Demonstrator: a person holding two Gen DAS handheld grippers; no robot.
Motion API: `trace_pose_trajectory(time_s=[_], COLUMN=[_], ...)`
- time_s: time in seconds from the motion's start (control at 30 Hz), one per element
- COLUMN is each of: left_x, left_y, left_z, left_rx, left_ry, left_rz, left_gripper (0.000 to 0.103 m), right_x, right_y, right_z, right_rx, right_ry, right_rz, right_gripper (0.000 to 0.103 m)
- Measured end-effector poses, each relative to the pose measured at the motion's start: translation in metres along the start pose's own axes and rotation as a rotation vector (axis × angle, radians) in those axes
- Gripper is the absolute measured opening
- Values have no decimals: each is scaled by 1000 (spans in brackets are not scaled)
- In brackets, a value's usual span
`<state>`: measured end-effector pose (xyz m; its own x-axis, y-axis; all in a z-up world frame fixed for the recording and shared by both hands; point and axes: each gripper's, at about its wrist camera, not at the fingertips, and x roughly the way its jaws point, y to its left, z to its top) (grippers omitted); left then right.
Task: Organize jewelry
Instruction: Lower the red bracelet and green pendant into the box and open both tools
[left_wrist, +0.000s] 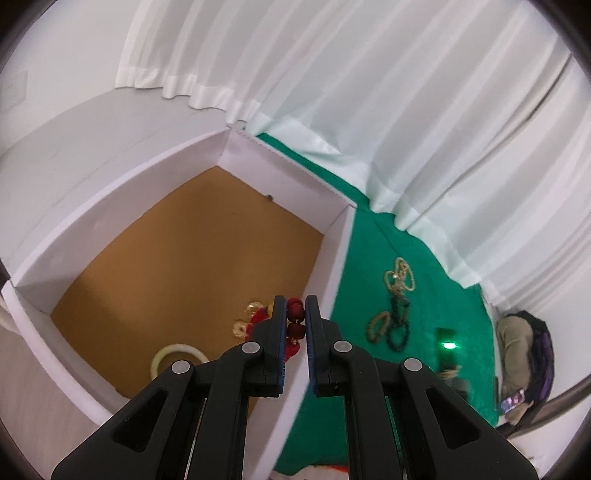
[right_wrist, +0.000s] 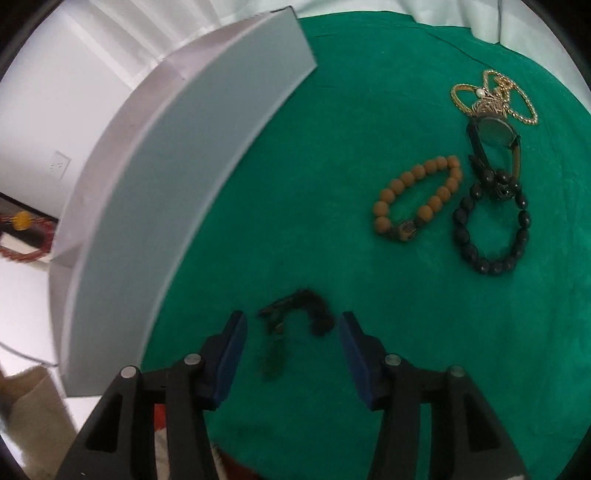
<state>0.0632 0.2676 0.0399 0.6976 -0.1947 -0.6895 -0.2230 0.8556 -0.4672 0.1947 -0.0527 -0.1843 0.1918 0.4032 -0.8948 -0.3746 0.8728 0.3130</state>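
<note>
1. Left wrist view: the left gripper (left_wrist: 295, 314) is pinching a strand of dark red round beads (left_wrist: 295, 320) between its two black fingers, and is hanging over the near right corner of the white-walled cardboard box with a brown floor (left_wrist: 192, 266).
2. A cream ring-shaped bangle (left_wrist: 177, 360) and a red-and-gold ornament cluster (left_wrist: 251, 319) are lying on the box floor below and left of the fingers.
3. The visible part of the red strand is running along the finger length, away from the camera; the rest is hidden, so its full orientation cannot be told.
4. Step in hand, as judged: depositing the red strand in the box. The next move is calling for lowering toward the floor and spreading the fingers clear of the right wall.
5. Right wrist view: the right gripper (right_wrist: 291, 323) is spread wide and hovering above the green felt cloth (right_wrist: 295, 184), bracketing a small dark tangled piece (right_wrist: 295, 314), blurred beyond identification.
6. That piece is lying crosswise between the fingers, its bulkier end toward the right finger.
7. Well apart, a tan bead bracelet (right_wrist: 417, 195), a black bead bracelet (right_wrist: 491, 229), a dark-strapped wristwatch (right_wrist: 493, 138) and a gold chain (right_wrist: 495, 96) are awaiting transfer.
</note>
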Motion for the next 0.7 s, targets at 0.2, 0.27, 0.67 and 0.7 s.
trace_pose_trajectory(time_s=[0.2,0.27,0.67,0.7], left_x=[-15,-18,-25,-26], left_y=[-21,-28,-21,-18], left_z=[-6,-8,0,2], left_rx=[51,71,65,60], left_ry=[-11,-16,-40,-43], left_rz=[-22,-27,-3,4], left_gripper=[8,8,8,8], right_x=[18,7,-129,-138], right_y=[16,16,86,101], right_z=[-3,-4,19,26], right_rx=[-137,-129,-269,-288], right_ry=[14,-13,-263,-283], right_rz=[-59,-42,114,134], right_gripper=[14,14,13,13])
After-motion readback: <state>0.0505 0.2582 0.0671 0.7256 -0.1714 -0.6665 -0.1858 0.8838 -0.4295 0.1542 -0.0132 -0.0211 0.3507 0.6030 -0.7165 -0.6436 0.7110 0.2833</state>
